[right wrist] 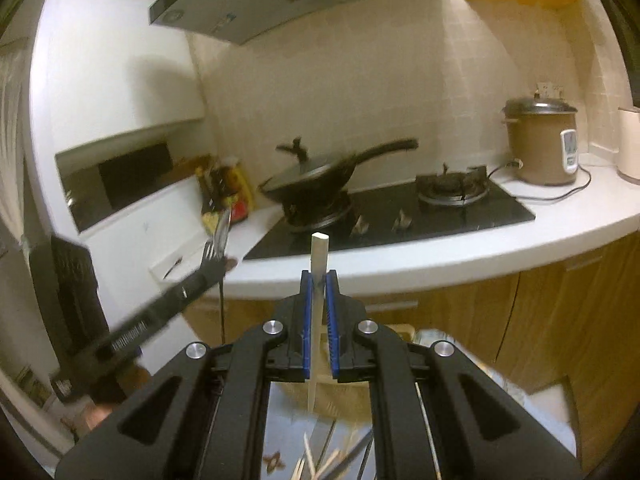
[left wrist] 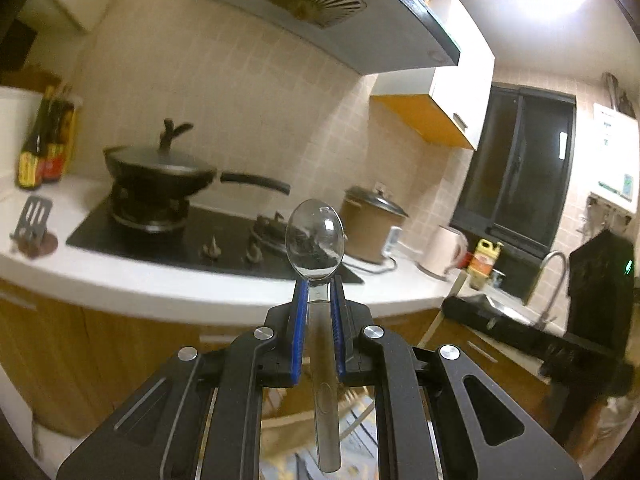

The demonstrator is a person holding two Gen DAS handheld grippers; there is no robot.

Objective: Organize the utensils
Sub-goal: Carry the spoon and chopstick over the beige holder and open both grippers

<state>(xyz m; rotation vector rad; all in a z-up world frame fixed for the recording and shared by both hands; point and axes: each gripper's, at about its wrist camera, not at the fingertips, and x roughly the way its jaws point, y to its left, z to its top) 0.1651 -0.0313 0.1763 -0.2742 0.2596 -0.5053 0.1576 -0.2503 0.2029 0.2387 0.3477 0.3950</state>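
Left gripper (left wrist: 318, 284) clamping a metal spoon (left wrist: 315, 240) by its neck, bowl sticking up past the blue pads (left wrist: 299, 320), handle trailing back beneath. Right gripper (right wrist: 319, 280) pinching a pale chopstick (right wrist: 319, 252) upright between closed pads. Both hanging in front of the white counter (left wrist: 160, 284), facing the black hob (right wrist: 440, 216) and lidded wok (left wrist: 160, 168).

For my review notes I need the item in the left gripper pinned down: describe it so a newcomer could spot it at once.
Start at the black gas hob set in the white counter, then come forward to the left gripper in the foreground. Its blue pads clamp a metal spoon by the neck, bowl pointing away. Its shiny oval bowl sets it apart from the pale chopstick in the right gripper.
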